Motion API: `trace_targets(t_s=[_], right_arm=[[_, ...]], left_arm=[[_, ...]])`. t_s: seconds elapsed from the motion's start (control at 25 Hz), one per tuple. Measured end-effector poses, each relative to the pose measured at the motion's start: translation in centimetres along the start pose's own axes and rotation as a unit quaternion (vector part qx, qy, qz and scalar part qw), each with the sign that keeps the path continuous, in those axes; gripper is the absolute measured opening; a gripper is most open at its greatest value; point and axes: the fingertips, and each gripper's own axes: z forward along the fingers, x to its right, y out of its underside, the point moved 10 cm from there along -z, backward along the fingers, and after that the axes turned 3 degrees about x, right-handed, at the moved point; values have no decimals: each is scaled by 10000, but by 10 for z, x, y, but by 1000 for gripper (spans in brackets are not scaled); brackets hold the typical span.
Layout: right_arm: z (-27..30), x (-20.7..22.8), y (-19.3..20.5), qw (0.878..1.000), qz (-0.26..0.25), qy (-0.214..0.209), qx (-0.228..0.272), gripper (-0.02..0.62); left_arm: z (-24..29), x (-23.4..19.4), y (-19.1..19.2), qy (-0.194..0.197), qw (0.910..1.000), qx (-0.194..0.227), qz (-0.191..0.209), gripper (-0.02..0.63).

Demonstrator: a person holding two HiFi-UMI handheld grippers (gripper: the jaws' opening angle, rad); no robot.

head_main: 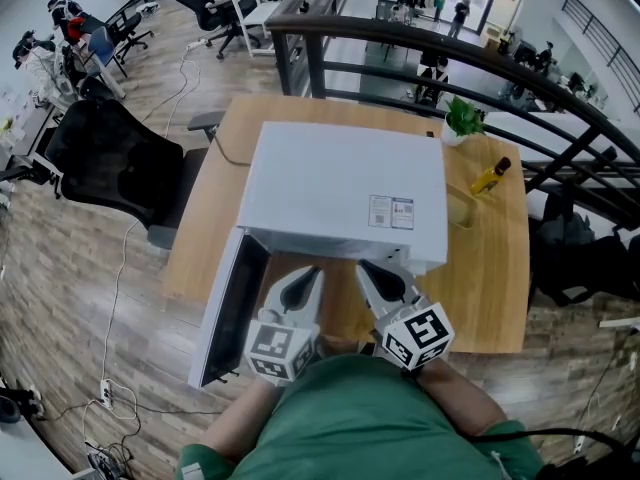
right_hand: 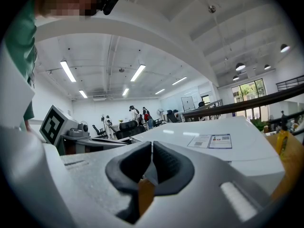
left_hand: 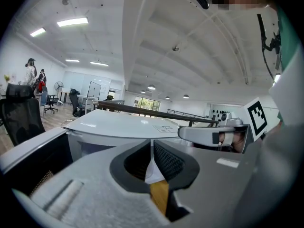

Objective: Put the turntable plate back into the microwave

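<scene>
Left gripper [head_main: 303, 286] and right gripper [head_main: 383, 278] both have their jaws pressed together with nothing in them, at the microwave [head_main: 345, 193] mouth. Turntable plate shows in no view; maybe inside, can't tell. Door [head_main: 228, 308] hangs open at 8 o'clock. Risk: left gripper swinging wide clips it and shifts the oven.

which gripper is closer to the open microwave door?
Left. In the head view the left gripper sits just beside the open microwave door, at the oven's front. The right gripper is on the left gripper's far side, farther from the door.
</scene>
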Motion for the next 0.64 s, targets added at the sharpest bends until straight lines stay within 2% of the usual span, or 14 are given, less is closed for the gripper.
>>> trace_targets(t_s=[0.44,0.64], right_arm=[[0,0,2,10000,-6,34,-68,14],[0,0,4,9999,21,62,-80,14]], left_arm=[[3,-3,7,-90,9997,-150,-143,28],[3,-6,9,-125,9998,-151,-83,28]])
